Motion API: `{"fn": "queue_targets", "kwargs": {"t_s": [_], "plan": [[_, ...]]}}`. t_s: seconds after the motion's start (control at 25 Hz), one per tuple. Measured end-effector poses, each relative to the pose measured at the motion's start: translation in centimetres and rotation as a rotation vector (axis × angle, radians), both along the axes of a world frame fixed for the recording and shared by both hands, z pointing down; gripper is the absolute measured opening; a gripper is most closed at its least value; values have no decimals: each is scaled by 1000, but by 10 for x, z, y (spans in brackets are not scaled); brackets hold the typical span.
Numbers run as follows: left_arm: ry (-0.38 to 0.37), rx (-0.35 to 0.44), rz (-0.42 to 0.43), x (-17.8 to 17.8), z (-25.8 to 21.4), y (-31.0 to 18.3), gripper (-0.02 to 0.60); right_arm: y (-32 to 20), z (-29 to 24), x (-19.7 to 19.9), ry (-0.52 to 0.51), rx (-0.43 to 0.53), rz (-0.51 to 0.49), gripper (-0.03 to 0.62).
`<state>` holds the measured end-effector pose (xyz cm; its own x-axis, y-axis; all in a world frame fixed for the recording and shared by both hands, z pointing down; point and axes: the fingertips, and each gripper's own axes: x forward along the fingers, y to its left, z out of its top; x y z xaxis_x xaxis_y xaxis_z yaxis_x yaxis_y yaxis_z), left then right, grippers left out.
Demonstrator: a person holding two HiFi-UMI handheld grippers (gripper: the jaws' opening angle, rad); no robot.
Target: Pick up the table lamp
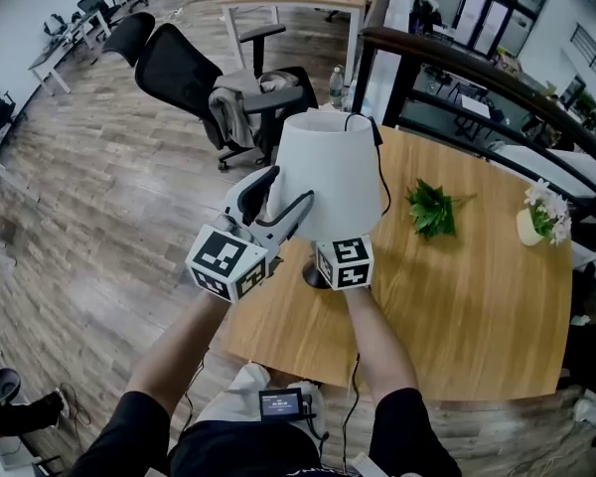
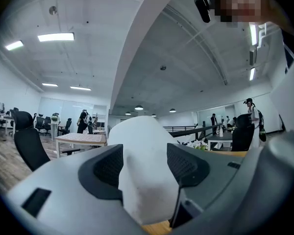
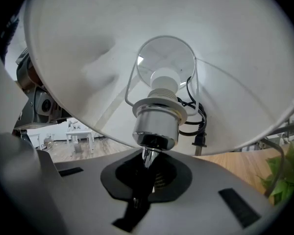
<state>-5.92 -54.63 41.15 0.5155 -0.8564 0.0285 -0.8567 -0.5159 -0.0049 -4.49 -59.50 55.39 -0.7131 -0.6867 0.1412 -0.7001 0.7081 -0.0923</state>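
My right gripper (image 3: 147, 175) clenched on thin chrome stem (image 3: 147, 155) of white-shaded table lamp (image 1: 328, 182); my left gripper (image 2: 146, 166) pinching its shade (image 2: 139, 136). Lamp at round wooden table (image 1: 457, 296) edge; lift apparently remaining.

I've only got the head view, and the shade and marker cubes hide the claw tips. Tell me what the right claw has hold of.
Observer: The right claw is shut on the chrome stem, just under the bulb socket.
Operator: Now report the left claw.
Observer: The left claw has the lampshade filling the gap between its pads, touching both.
Operator: Check inside the shade for anything loose.
Observer: The cord's plug hangs inside the shade, beside the socket.
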Motion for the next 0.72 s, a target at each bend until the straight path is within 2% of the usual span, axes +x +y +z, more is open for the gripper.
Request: {"fn": "queue_targets", "kwargs": {"t_s": [0.44, 0.6, 0.72], "plan": [[119, -22, 112, 12, -55, 28, 270, 46, -48, 13, -2, -119, 60, 35], [187, -33, 137, 6, -71, 37, 268, 61, -64, 15, 16, -140, 78, 35], [203, -20, 150, 4, -84, 45, 268, 70, -76, 15, 26, -139, 93, 37]]}}
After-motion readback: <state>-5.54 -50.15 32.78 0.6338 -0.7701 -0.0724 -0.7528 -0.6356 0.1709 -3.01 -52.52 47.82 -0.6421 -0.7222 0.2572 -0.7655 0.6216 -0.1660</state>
